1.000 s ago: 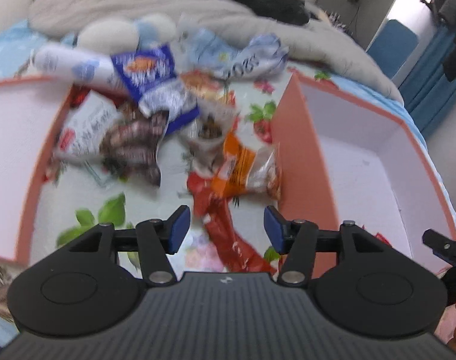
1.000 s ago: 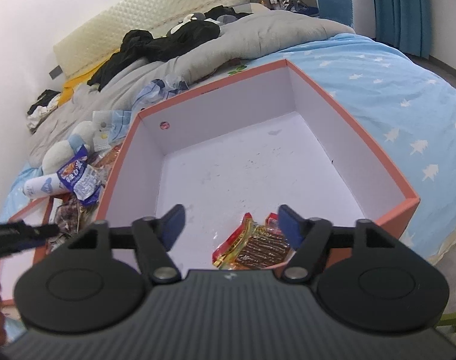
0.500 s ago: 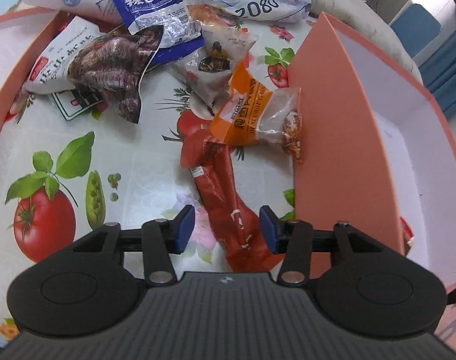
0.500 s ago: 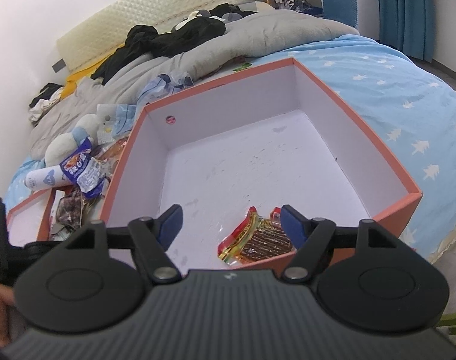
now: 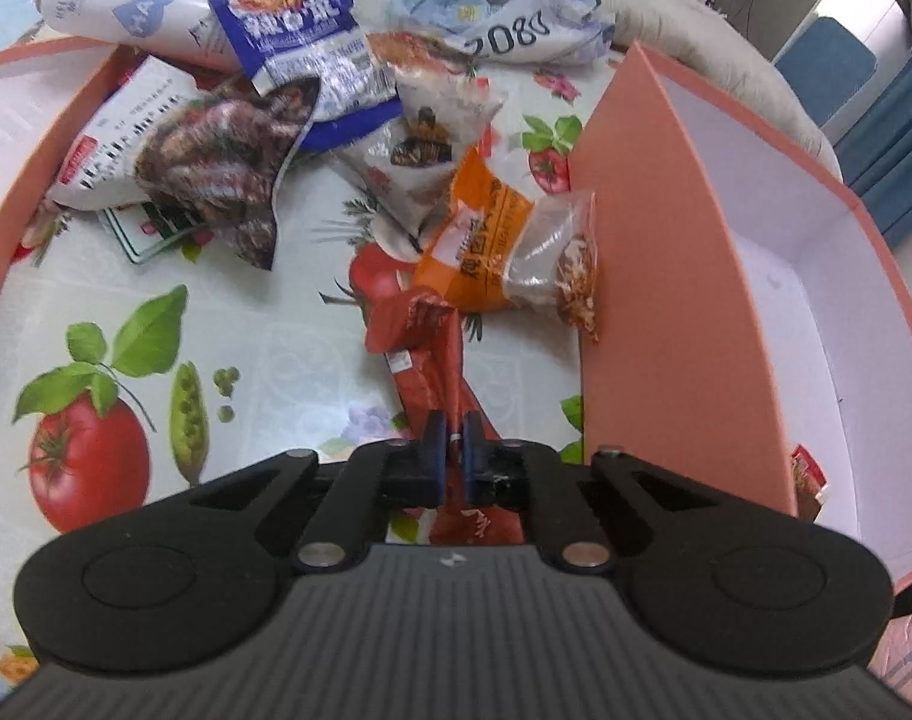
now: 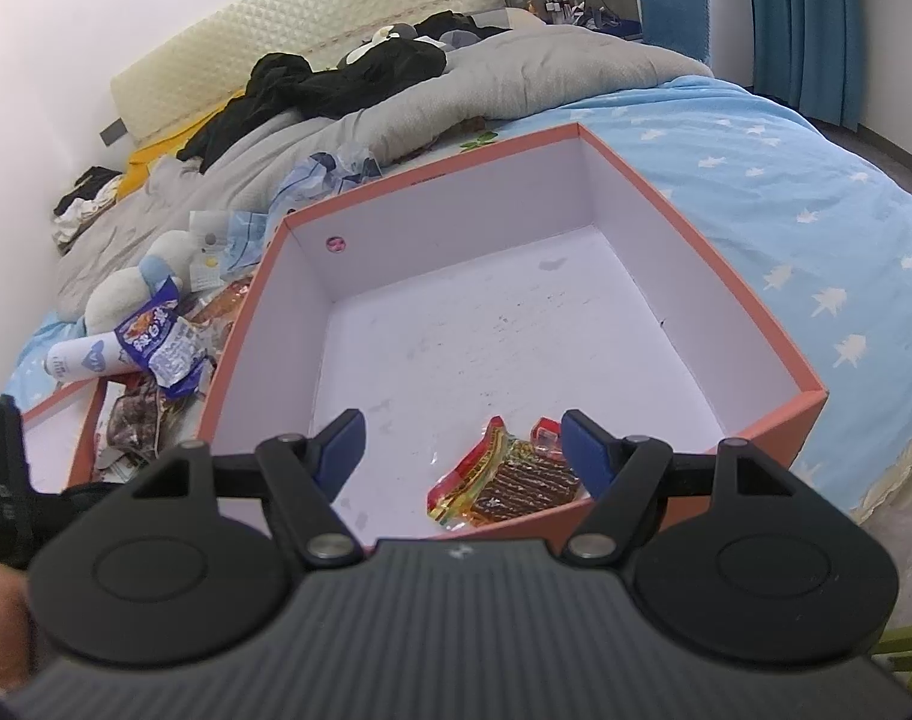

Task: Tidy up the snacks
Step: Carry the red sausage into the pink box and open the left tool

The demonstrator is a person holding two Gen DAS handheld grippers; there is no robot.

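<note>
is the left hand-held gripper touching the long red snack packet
Touching. The left wrist view shows the left hand-held gripper with both blue pads pinching the long red snack packet.

The left wrist view looks steeply down, close over the fruit-print cloth point(image 5: 228, 300) beside the orange box point(image 5: 666, 276). The right wrist view looks obliquely across that box point(image 6: 810, 387) toward the headboard point(image 6: 312, 42). Both views share the box and the snack pile point(image 5: 312, 90) at its left wall.
</note>
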